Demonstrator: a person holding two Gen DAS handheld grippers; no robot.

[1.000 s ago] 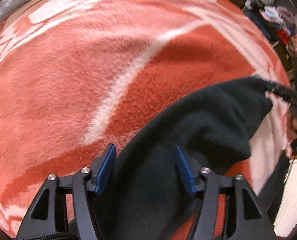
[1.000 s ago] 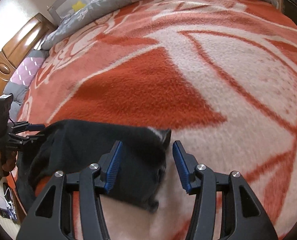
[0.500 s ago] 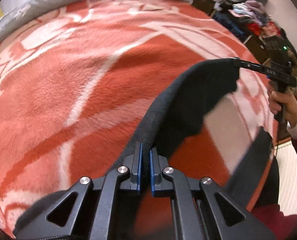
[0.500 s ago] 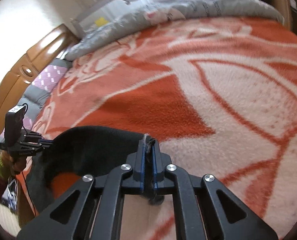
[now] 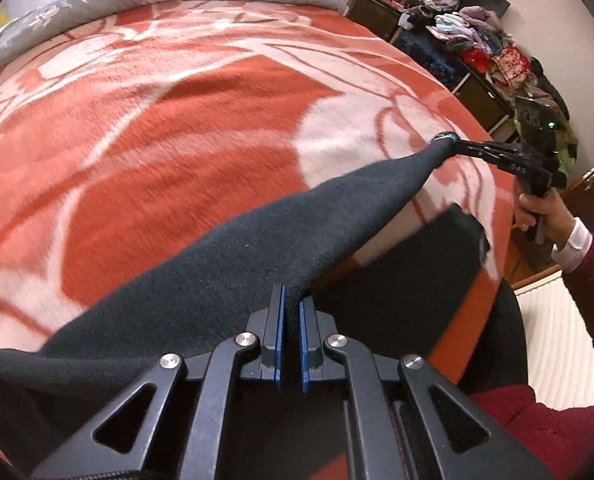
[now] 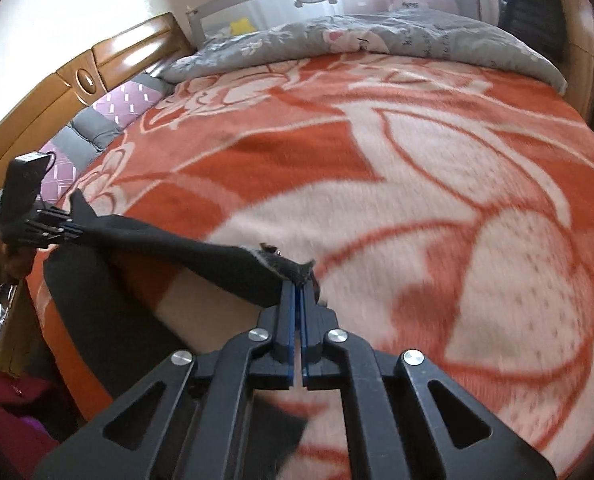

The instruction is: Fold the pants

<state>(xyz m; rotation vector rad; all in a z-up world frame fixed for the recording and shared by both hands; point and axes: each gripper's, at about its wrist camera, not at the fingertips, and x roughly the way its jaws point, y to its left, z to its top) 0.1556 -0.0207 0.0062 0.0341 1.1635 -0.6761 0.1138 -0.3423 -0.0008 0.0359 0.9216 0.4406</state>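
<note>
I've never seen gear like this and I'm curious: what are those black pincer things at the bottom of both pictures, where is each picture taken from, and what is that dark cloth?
No robot here: a person holds a two-finger gripper in each hand, each with a fisheye camera looking along its fingers. One picture is from the left gripper, the other from the right gripper. Each camera also catches the other tool across the bed. The surface is a bed covered by an orange and white blanket, with a grey quilt at the far edge. The dark cloth is a pair of black pants. Both grippers are shut on its edge, which is stretched between them above the blanket while the rest hangs down.
</note>
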